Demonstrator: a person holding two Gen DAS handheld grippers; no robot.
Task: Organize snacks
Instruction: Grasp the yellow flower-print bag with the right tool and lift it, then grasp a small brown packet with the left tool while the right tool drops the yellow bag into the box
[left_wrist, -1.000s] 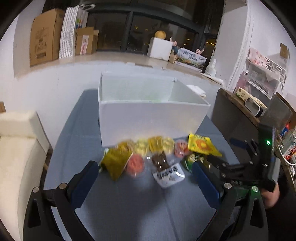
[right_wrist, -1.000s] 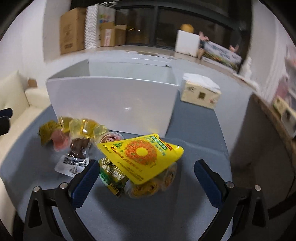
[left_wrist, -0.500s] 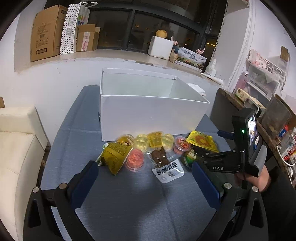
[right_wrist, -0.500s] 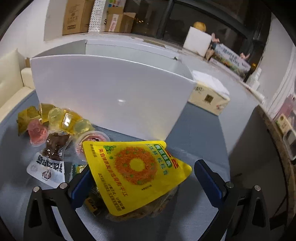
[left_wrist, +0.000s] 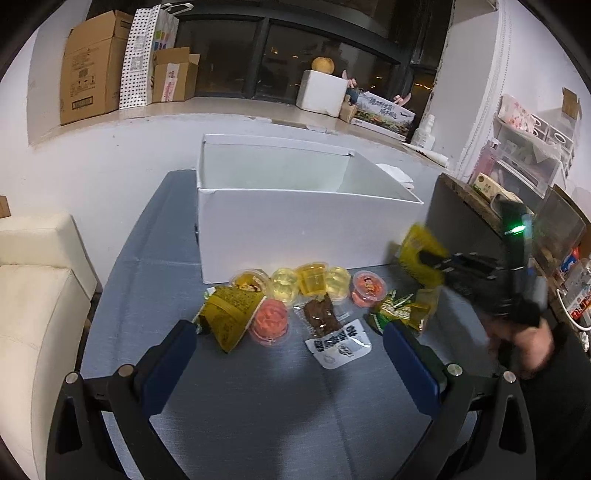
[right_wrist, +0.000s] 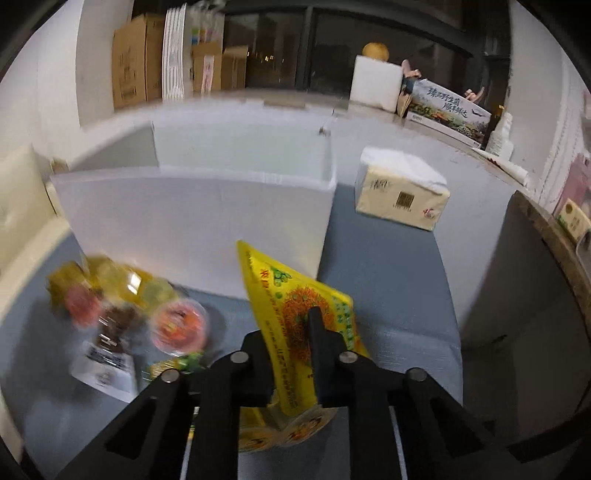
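Note:
My right gripper (right_wrist: 291, 332) has its jaws closing on a yellow snack packet (right_wrist: 291, 291), and the pads pinch it. The packet stands tilted up, off the pile. In the left wrist view the same packet (left_wrist: 417, 247) hangs blurred in the right gripper (left_wrist: 432, 258) beside the white box's (left_wrist: 295, 229) right corner. Yellow jelly cups (left_wrist: 310, 280), a red cup (left_wrist: 369, 288), a pink cup (left_wrist: 267, 321), a dark meat packet (left_wrist: 325, 317), an olive packet (left_wrist: 229, 314) and green packets (left_wrist: 399, 310) lie in front of the box. My left gripper (left_wrist: 288, 354) stands open above the blue cloth, holding nothing.
A tissue pack (right_wrist: 402, 192) sits to the right of the white box (right_wrist: 192, 221). A cream sofa (left_wrist: 29, 295) borders the table on the left, a dark side cabinet (left_wrist: 461, 206) on the right. Cardboard boxes (left_wrist: 92, 62) stand on the window sill behind.
The right gripper has gone from wide open to shut on the yellow packet and raised it off the other snacks. The left gripper has stayed where it was.

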